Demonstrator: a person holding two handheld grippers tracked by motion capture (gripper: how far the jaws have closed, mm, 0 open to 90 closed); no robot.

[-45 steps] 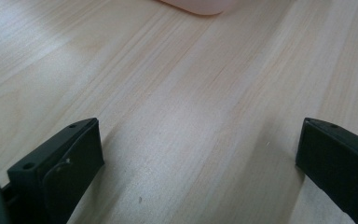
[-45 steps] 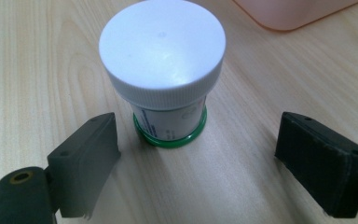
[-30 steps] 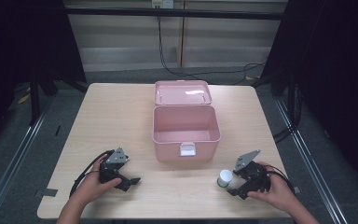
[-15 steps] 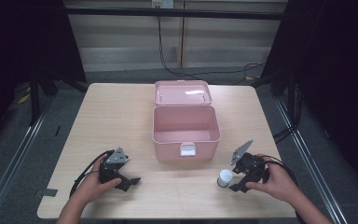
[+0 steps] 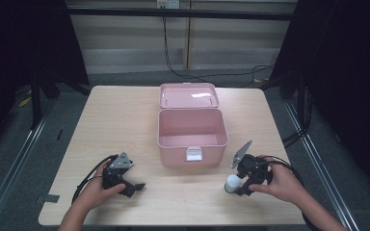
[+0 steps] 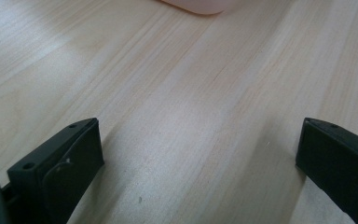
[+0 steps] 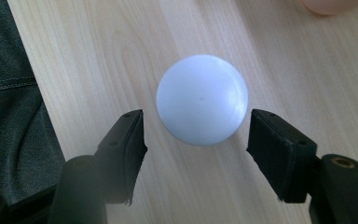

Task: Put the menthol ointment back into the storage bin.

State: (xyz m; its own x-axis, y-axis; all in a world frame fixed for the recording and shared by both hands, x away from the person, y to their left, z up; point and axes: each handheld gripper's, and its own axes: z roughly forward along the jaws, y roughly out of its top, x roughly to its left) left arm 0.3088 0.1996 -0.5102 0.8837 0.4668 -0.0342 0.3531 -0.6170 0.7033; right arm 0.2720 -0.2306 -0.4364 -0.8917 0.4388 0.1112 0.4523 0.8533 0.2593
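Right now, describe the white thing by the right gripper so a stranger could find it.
Start at the open pink box mid-table. Toward the near right corner sits a small white round-topped object, between the right gripper jaws. It is the table's one white item.

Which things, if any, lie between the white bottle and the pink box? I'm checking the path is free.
None: the high view shows bare table between the white bottle and the pink box.

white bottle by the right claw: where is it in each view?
High view: white bottle at lower right, at the right claw.
Right gripper view: centre, cap up, between the jaws.
Left gripper view: not in it.
Shared landmark: pink box, a corner at top edge and top right.
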